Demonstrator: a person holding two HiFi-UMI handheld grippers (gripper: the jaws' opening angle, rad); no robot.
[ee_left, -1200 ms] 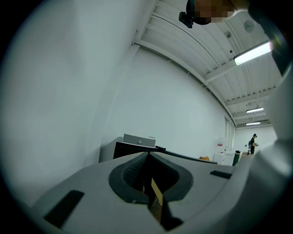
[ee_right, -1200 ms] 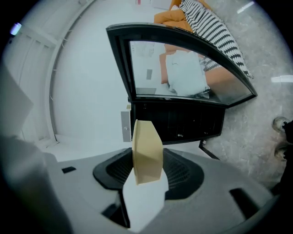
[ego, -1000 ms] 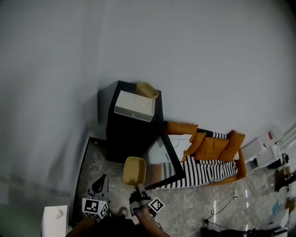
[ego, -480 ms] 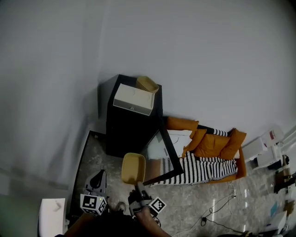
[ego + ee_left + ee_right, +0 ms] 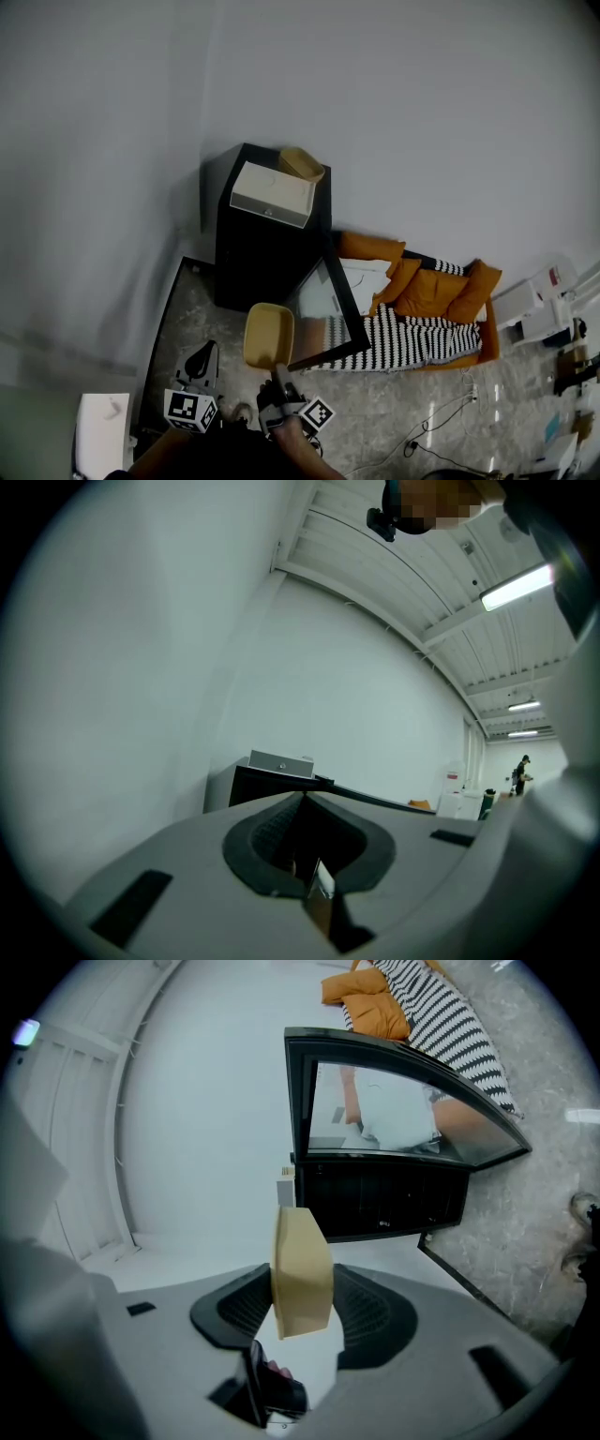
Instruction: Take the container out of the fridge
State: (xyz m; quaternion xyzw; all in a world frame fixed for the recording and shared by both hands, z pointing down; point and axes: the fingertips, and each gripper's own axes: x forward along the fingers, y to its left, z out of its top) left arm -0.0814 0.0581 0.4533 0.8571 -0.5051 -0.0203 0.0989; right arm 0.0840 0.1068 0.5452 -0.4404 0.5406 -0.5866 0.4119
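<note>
A yellow-tan container [image 5: 268, 336] hangs in front of the black fridge [image 5: 267, 258], outside its cavity, with my right gripper [image 5: 276, 370] shut on its near rim. In the right gripper view the container [image 5: 302, 1271] stands on edge between the jaws, and the fridge [image 5: 384, 1199] lies beyond with its glass door [image 5: 394, 1101] swung open. My left gripper [image 5: 200, 361] is at the lower left, apart from the container. The left gripper [image 5: 302, 803] points level at the fridge [image 5: 267, 782], jaws together and holding nothing.
A white box [image 5: 272, 194] and a tan bowl [image 5: 302, 164] sit on top of the fridge. The open door [image 5: 333, 314] juts out toward orange cushions and a striped blanket [image 5: 422, 328] on the right. Cables [image 5: 441, 422] trail over the floor.
My right gripper has lifted the container a little, still in front of the open fridge. The left gripper has shifted only slightly.
</note>
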